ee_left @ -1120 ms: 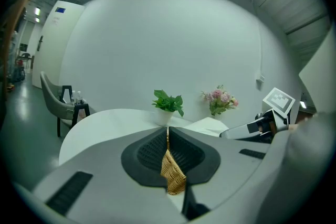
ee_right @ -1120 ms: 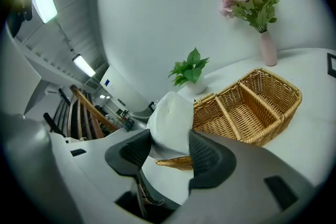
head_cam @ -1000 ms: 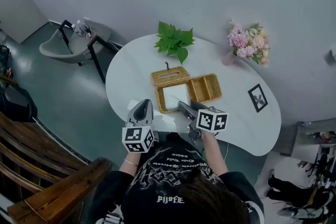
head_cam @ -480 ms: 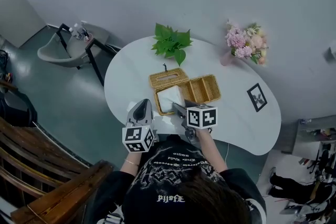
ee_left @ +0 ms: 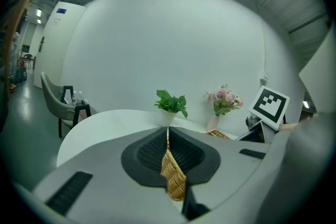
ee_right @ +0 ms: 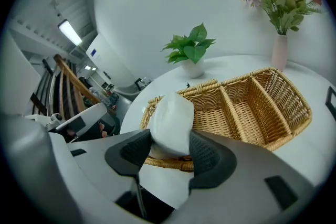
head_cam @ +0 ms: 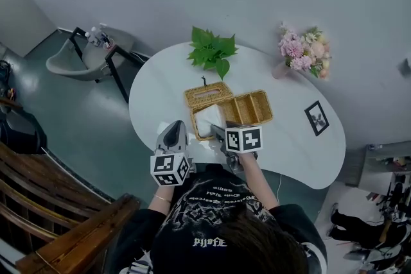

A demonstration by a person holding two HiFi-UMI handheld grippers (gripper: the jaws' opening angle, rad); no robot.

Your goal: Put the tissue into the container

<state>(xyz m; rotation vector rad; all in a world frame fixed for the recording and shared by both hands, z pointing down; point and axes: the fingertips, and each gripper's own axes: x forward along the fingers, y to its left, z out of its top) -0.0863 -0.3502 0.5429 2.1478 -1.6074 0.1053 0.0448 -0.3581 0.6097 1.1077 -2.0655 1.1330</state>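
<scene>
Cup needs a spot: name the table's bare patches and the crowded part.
Bare: left end of the table, between plant and flowers, between basket and picture frame. Crowded: near edge at the basket.

Your left gripper (head_cam: 174,128): low at left, nose pointing forward and away from your body, marker cube on top. Jaws pressed together, only thin slit between them. Left forearm (head_cam: 162,192) bare, thin band at wrist, running straight back to sleeve.

Your right gripper (head_cam: 215,131): just beside left one, not touching it, angled forward and left, marker cube up. Jaws apart round tissue (ee_right: 170,115), both pads (ee_right: 207,155) pressing on its sides. Right forearm (head_cam: 260,186) bare, extended forward from your shoulder.
</scene>
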